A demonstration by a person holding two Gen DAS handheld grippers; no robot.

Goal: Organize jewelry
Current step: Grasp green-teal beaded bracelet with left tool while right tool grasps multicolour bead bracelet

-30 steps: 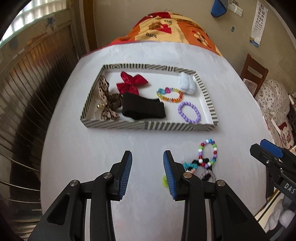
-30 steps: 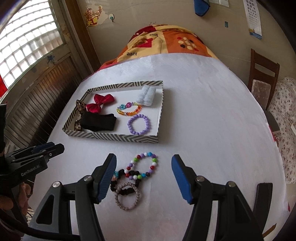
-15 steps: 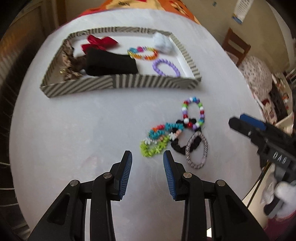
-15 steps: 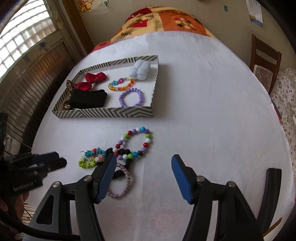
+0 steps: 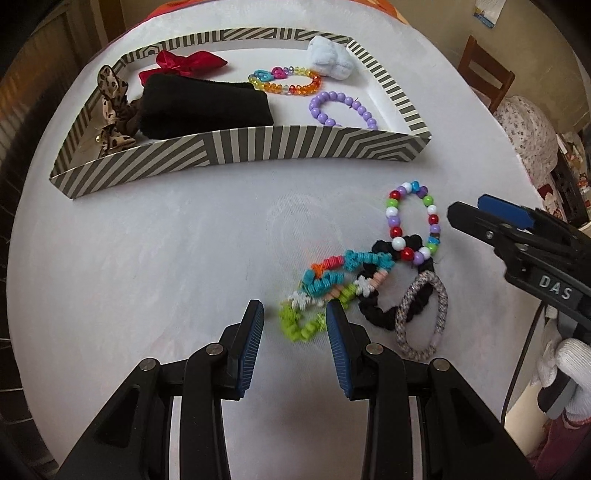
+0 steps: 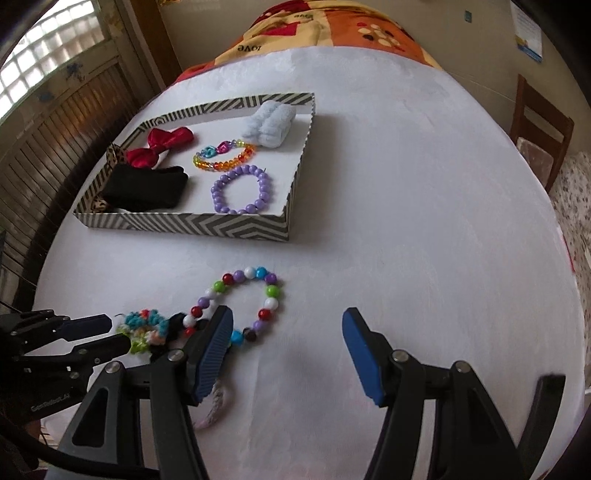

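A striped tray (image 5: 236, 151) (image 6: 192, 226) holds a red bow, a leopard bow, a black band, a white scrunchie, a rainbow bracelet and a purple bead bracelet (image 6: 242, 190). In front of it lies a pile: a multicolour bead bracelet (image 5: 412, 221) (image 6: 255, 301), a multicolour spiral hair tie (image 5: 325, 291) (image 6: 146, 328), a black scrunchie (image 5: 376, 310) and a speckled hair tie (image 5: 423, 314). My left gripper (image 5: 295, 325) is open, its fingertips on either side of the spiral tie's green end. My right gripper (image 6: 286, 332) is open, low beside the bead bracelet.
The white tablecloth (image 6: 406, 221) covers an oval table. A patterned orange cloth (image 6: 332, 33) lies at the far end. A wooden chair (image 6: 539, 129) stands to the right. Wooden slats (image 6: 55, 147) run along the left.
Both grippers have moved down and forward toward the pile. The left gripper now straddles the spiral tie's green end. The right gripper has dropped closer to the bead bracelet.
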